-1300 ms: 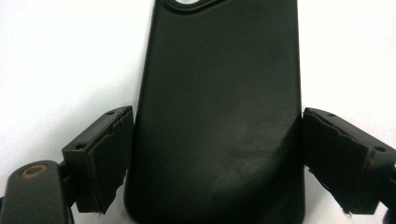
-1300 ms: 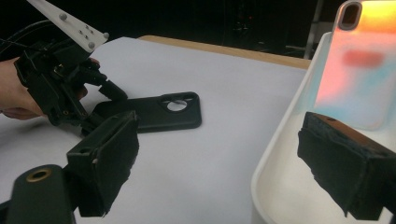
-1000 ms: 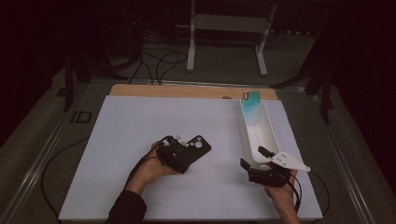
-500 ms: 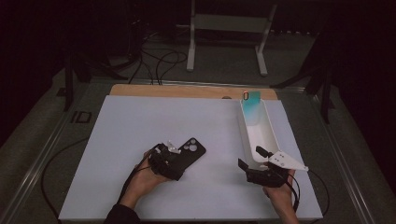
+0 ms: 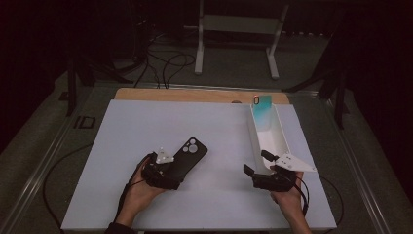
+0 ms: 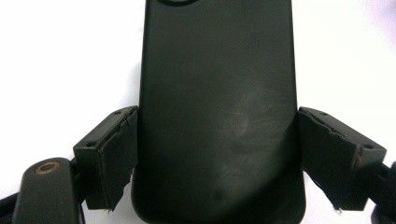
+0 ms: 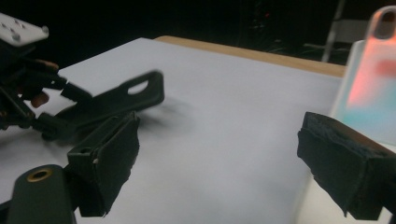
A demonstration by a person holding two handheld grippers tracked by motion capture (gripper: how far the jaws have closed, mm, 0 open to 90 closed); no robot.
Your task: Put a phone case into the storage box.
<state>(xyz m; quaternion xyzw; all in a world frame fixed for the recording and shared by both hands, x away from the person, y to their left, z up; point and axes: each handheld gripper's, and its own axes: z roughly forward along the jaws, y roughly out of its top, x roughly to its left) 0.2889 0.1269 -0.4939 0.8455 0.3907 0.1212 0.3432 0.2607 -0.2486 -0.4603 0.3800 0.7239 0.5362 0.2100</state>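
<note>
Two phone cases are in play: the black phone case (image 5: 187, 157) is clamped between the left gripper (image 5: 163, 171) fingers and held tilted just above the bench (image 5: 136, 122). The right gripper (image 5: 265, 175), fingers apart and empty, waits at the near end of the white tray (image 5: 280, 141), where a teal case (image 5: 261, 111) stands. Judging by this, pickup is done; carrying the black case to the tray remains.

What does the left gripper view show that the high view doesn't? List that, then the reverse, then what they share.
Left gripper view: the frayed pads pressing the sides of the black phone case, and faint scuffs on its back. High view: the open right gripper, the long white tray and the teal phone case leaning at its far end. Both: the black case in the left gripper, over the white table.
</note>
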